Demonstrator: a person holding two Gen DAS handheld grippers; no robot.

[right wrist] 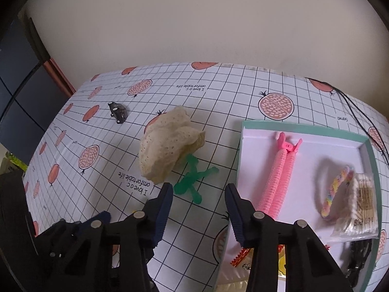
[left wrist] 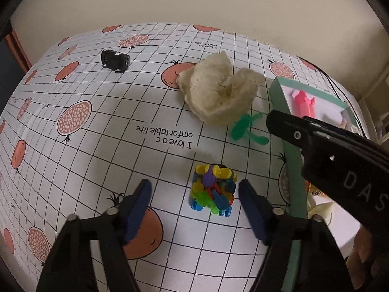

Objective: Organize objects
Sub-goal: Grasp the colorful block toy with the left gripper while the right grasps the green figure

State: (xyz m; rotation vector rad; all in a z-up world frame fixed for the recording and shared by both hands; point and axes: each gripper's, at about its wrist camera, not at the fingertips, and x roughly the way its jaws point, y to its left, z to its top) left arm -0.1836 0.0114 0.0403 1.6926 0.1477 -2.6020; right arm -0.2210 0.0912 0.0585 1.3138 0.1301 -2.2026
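Note:
A multicoloured plastic block toy [left wrist: 212, 189] lies on the gridded tablecloth between the spread fingers of my left gripper [left wrist: 195, 196], which is open and holds nothing. Beyond it lie a green plastic piece [left wrist: 245, 129] [right wrist: 193, 181], a cream lace cloth [left wrist: 218, 90] [right wrist: 167, 143] and a small black toy car [left wrist: 115, 60] [right wrist: 118, 112]. My right gripper [right wrist: 198, 194] is open just short of the green piece, left of the teal-rimmed box [right wrist: 239, 155] [left wrist: 276, 92]. That box holds a pink hair clip [right wrist: 279, 177] [left wrist: 304, 103], a pastel braided band [right wrist: 334, 193] and a bag of cotton swabs [right wrist: 359, 206].
The right gripper's black body [left wrist: 340, 160] crosses the right side of the left wrist view above the box. Black cables [right wrist: 357, 112] run over the table's far right corner. A beige wall stands behind the table. Dark clips and orange items lie in the box's near end.

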